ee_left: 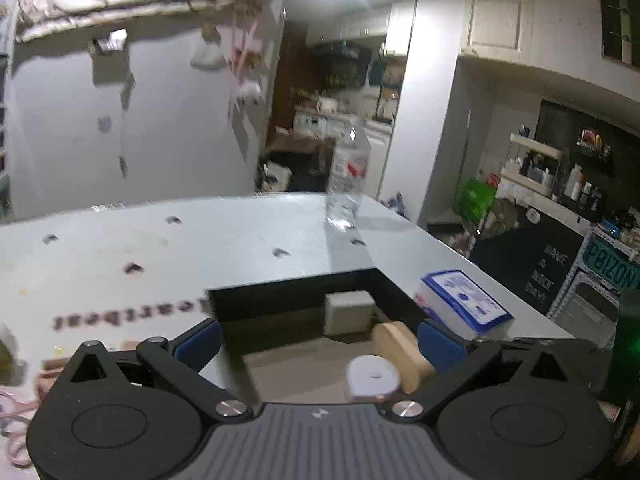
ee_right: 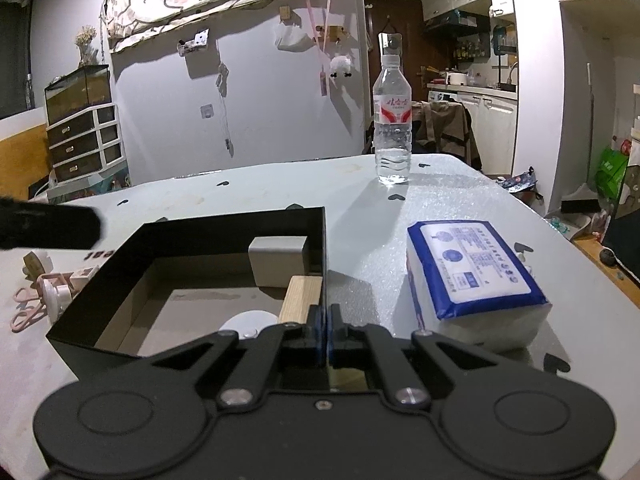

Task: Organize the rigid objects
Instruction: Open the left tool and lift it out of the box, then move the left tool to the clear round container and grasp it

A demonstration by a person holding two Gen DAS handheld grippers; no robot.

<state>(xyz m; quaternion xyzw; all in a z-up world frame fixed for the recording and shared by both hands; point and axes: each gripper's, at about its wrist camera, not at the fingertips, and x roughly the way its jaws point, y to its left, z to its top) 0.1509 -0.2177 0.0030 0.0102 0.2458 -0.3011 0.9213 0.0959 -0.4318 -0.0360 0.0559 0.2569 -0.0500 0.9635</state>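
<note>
Right tool is clamped shut on the right wall of the black box, basically pinning it in place on the bench. Left tool hovers wide open over the box with nothing in it. Inside the box: a grey block in the far right corner, a wood block against the right wall, and a white disc near the front. Tissue pack sits just right of the box, bottle well behind it, and some pink bits off to its left.

Risk as I see it: the box wall looks thin, so if the right tool tugs or twists, the whole box could skid or tip and shuffle what's inside. The left view is blurry too, so that tool may be moving fast enough to clip the rim.
</note>
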